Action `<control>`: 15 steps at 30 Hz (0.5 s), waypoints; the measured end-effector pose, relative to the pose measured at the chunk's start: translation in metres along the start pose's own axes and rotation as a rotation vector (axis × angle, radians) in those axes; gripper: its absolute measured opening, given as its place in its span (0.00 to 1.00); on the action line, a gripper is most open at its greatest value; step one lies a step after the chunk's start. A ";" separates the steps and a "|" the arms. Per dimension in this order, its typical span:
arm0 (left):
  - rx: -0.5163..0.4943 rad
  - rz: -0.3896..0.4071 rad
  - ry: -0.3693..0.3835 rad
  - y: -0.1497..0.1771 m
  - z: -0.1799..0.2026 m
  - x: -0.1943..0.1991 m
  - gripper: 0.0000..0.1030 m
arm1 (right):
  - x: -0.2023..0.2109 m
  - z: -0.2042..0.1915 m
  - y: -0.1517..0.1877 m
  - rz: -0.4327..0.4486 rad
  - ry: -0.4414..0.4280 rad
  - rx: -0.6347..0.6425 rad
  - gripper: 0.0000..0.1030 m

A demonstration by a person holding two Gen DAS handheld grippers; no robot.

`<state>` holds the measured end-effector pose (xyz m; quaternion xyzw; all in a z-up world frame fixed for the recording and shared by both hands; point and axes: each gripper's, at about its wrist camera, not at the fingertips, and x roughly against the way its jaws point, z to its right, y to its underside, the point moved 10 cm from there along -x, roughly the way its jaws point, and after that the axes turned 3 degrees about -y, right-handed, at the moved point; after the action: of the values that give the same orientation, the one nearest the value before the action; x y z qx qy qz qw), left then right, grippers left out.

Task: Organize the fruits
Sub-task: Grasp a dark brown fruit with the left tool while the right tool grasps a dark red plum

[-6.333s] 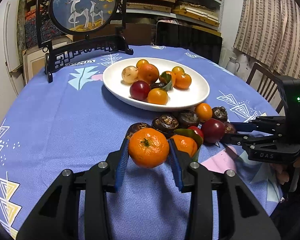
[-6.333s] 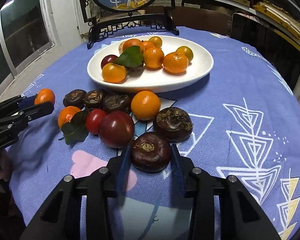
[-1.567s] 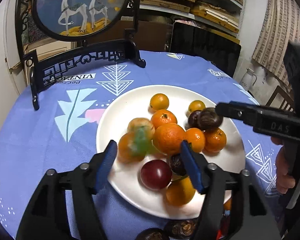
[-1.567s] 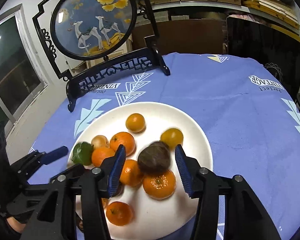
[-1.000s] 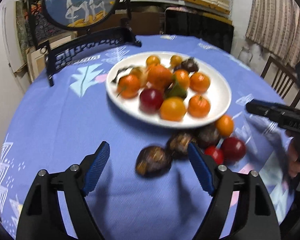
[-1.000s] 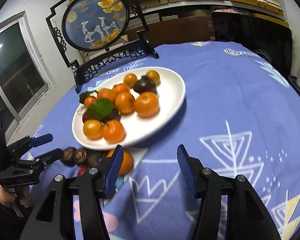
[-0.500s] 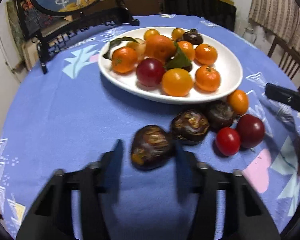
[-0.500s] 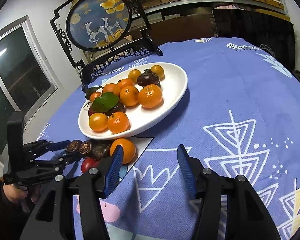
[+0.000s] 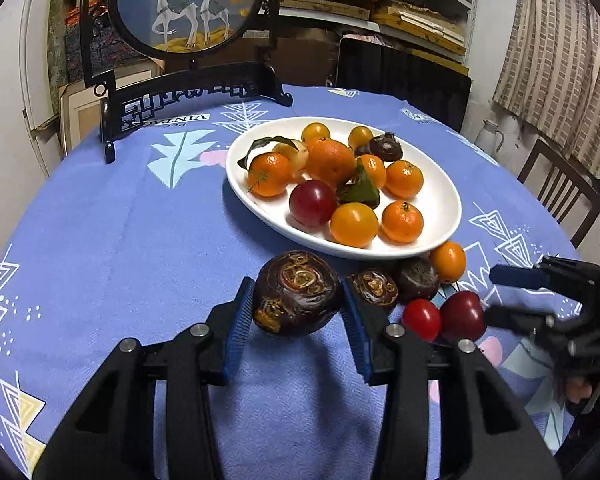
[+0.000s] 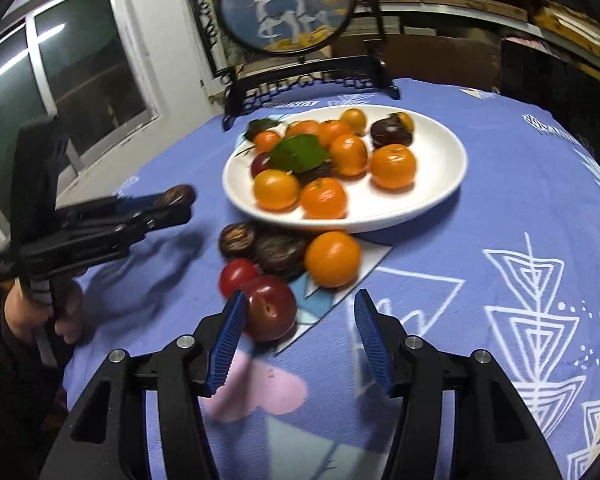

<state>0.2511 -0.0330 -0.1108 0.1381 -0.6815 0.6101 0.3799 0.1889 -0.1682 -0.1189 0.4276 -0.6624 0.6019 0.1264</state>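
A: Gripping a dark brown, rough-skinned water chestnut [image 9: 297, 293], the left gripper [image 9: 296, 316] has just closed its ribbed blue pads on both flanks, lifted off the blue patterned tablecloth [image 9: 112, 240].

B: And the right gripper [image 10: 300, 332]?

A: Jaws apart, holding nothing. A glossy dark red plum [image 10: 269, 307] sits just beside its left pad; contact cannot be confirmed.

B: Remaining fruit?

A: The smooth white oval plate [image 9: 440, 196] holds oranges, leaves and one water chestnut. Beside its near rim lie two chestnuts, a loose orange and a small red tomato [image 9: 421, 319].

B: Obscured items?

A: The right-wrist view is blurred.
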 end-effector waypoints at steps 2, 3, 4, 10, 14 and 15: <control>0.008 0.003 0.003 0.000 -0.001 0.001 0.41 | 0.000 -0.009 0.003 -0.007 -0.001 0.023 0.54; 0.012 0.005 0.003 0.001 -0.002 0.003 0.41 | 0.000 -0.012 0.004 -0.009 -0.003 0.031 0.54; 0.018 0.007 0.007 0.000 -0.003 0.003 0.41 | 0.000 -0.015 0.005 -0.013 -0.006 0.036 0.54; 0.016 0.015 0.015 0.000 -0.004 0.004 0.41 | -0.006 -0.026 0.010 -0.047 -0.009 0.067 0.54; 0.017 0.016 0.016 0.000 -0.003 0.004 0.41 | -0.018 -0.025 0.014 -0.090 0.024 0.070 0.44; 0.019 0.017 0.017 0.000 -0.003 0.004 0.41 | -0.018 -0.024 0.014 -0.091 0.027 0.063 0.39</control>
<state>0.2496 -0.0287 -0.1081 0.1306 -0.6737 0.6208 0.3791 0.1813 -0.1406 -0.1352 0.4529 -0.6213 0.6218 0.1491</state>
